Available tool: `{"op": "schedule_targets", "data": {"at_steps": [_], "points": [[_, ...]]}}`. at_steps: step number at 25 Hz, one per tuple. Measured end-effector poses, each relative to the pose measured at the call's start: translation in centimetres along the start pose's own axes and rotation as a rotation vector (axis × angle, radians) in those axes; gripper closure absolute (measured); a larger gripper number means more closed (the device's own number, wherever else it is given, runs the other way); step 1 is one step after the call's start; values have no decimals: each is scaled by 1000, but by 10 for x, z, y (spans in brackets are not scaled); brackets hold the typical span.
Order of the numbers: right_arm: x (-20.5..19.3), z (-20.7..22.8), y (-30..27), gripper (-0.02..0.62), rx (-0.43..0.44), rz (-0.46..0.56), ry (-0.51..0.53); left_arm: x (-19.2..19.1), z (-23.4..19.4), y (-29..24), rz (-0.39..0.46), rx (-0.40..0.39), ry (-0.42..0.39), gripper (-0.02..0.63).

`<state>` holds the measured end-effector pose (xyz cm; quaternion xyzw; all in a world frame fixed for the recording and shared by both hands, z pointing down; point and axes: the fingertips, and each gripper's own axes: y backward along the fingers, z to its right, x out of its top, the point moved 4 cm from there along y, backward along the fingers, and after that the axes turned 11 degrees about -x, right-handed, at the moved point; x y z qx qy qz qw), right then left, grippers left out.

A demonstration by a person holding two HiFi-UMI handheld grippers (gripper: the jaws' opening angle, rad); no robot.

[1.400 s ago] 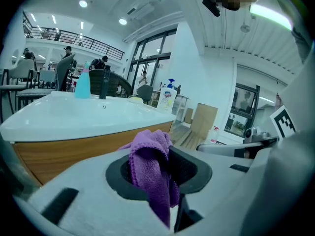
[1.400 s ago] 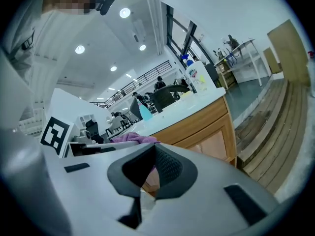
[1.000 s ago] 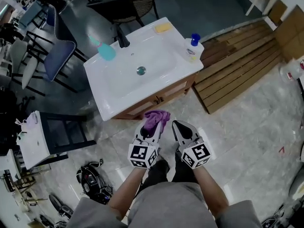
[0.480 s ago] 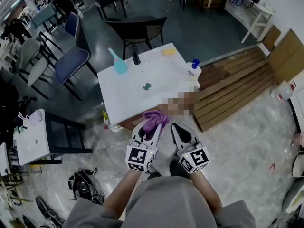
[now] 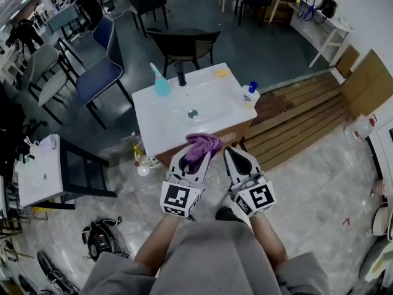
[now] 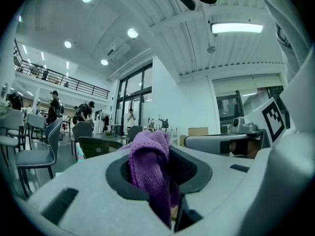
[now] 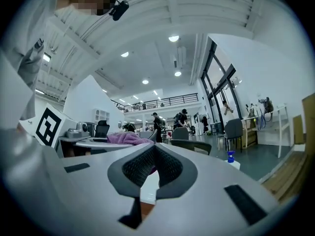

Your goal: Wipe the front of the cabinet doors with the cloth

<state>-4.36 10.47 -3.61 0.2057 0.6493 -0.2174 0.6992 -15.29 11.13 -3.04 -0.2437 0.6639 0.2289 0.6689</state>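
The head view alone shows the white sink top over the wooden cabinet, whose front is only a thin strip from this steep angle. The left gripper and right gripper hover side by side just before it. The left gripper view shows its jaws clamped on the purple cloth. The right gripper view shows jaws closed together, empty.

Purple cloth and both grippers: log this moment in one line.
left gripper: shut on purple cloth | right gripper: shut, empty | cabinet doors: under white sink ahead, no cloth contact seen
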Motion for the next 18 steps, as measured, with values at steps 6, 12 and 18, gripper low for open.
{"op": "schedule_targets", "data": {"at_steps": [6, 12, 18], "points": [[12, -4, 1, 588, 1, 30, 16, 18, 4, 7, 12, -1, -55, 495], [14, -14, 1, 589, 9, 41, 39, 23, 5, 16, 24, 12, -40, 495], [17, -28, 2, 588, 16, 45, 45, 21, -1, 27, 36, -8, -104, 495]]}}
